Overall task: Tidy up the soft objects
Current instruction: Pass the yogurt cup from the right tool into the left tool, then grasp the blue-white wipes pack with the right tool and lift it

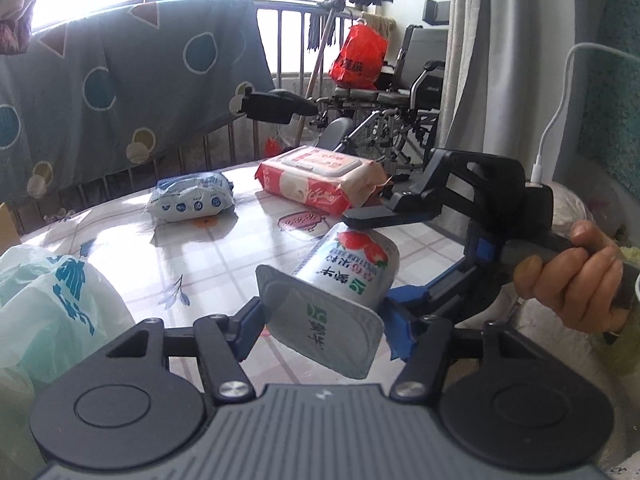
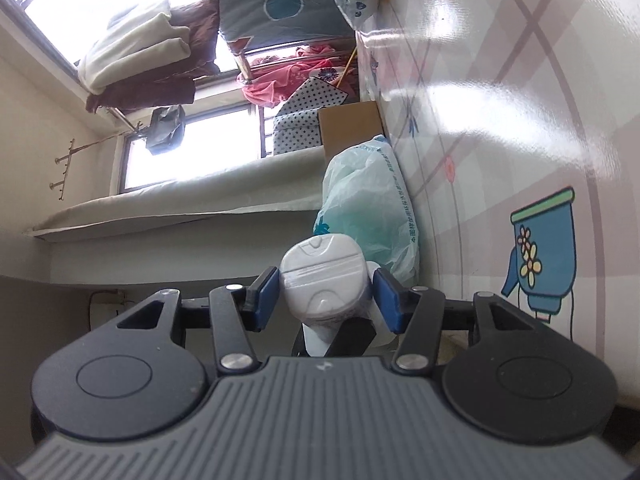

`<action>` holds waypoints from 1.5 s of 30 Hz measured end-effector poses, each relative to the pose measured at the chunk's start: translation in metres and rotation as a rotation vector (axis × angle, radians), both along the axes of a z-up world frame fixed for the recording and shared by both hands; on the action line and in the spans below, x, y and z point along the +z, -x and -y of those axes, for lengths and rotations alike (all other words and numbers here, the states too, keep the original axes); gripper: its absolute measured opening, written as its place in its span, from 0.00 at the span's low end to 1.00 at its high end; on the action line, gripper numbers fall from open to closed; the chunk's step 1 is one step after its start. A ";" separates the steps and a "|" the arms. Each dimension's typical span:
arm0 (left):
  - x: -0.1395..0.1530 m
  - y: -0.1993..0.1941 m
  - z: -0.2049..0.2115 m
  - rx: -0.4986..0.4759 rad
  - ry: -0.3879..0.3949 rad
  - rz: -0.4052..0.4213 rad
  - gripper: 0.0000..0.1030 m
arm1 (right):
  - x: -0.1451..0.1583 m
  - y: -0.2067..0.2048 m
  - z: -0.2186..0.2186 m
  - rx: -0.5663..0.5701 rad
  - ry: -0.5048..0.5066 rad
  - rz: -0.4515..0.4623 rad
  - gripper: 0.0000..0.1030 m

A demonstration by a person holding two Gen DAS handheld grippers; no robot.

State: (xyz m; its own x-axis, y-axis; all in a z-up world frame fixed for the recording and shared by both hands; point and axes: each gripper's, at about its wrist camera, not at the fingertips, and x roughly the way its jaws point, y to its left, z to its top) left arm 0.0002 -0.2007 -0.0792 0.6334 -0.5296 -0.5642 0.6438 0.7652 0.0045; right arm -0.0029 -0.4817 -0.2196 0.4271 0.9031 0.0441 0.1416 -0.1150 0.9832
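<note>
We find the left gripper [image 1: 322, 316] clamped on a yogurt cup [image 1: 344, 276], foil lid toward camera, long axis tilted up-right above the table [image 1: 120, 224]; right gripper [image 2: 326, 294] grips a white bottle [image 2: 322, 280], cap forward

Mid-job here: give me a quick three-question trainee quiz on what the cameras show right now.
1. True or false: the yogurt cup stands upright on the table.
2. Which lies farther left in the left wrist view? A: red wipes pack. B: blue-and-white pack.
3. Fill in: both sets of tongs grip the ____.
Key: 1 false, it is tilted between the left tongs and right tongs. 2 B. 3 yogurt cup.
</note>
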 end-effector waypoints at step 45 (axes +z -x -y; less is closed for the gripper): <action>0.003 -0.081 0.019 0.236 -0.269 -0.218 0.63 | 0.080 -0.066 0.015 -0.137 0.636 0.336 0.87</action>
State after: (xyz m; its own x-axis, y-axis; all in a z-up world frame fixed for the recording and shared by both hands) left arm 0.0808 -0.2197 -0.0759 0.5701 -0.1998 -0.7969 0.4587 0.8821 0.1069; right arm 0.0628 -0.4966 -0.1397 0.5937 0.7374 -0.3222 -0.1541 0.4971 0.8539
